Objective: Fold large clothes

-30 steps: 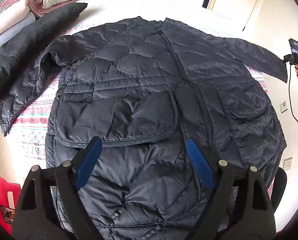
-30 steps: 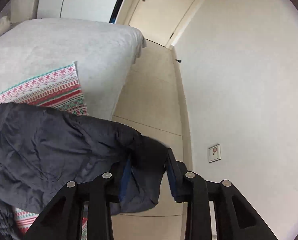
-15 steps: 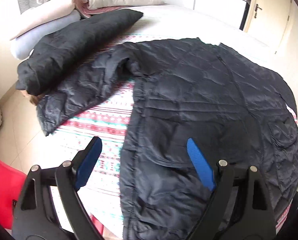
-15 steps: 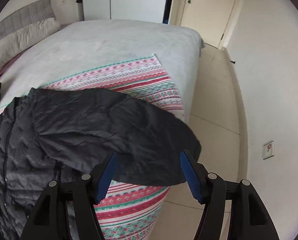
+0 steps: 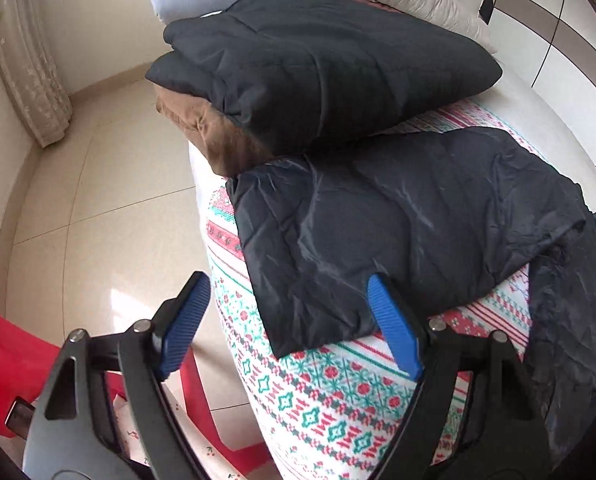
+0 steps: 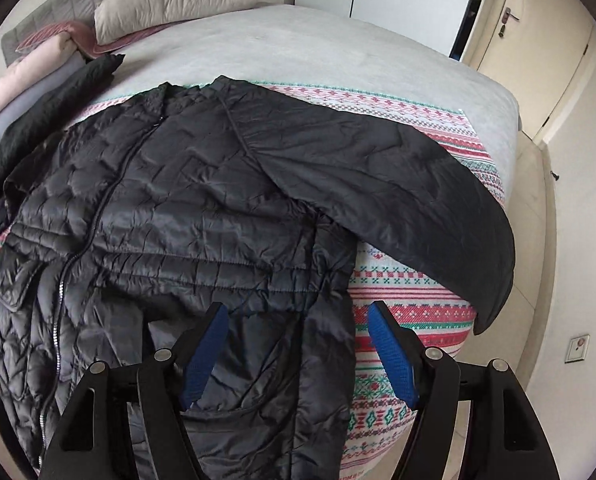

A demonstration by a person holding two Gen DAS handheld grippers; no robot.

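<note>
A large black quilted jacket (image 6: 169,208) lies front up on the patterned blanket (image 6: 410,292) on the bed. Its one sleeve (image 6: 410,200) spreads toward the bed's right edge. In the left wrist view the other sleeve (image 5: 398,232) lies flat with its cuff near the bed's corner. My left gripper (image 5: 293,328) is open and empty, just above that cuff. My right gripper (image 6: 298,352) is open and empty, above the jacket's lower right side.
A folded black garment (image 5: 322,64) lies on a brown one (image 5: 209,132) beside the sleeve, with pillows (image 6: 169,4) and folded bedding behind. A red chair (image 5: 13,364) stands by the bed's corner. Tiled floor (image 5: 97,200) lies left, a door (image 6: 530,48) far right.
My right gripper let go of the right sleeve, which now lies on the bed, and pulled back over the hem. My left gripper swung left from the jacket's body to the left cuff.
</note>
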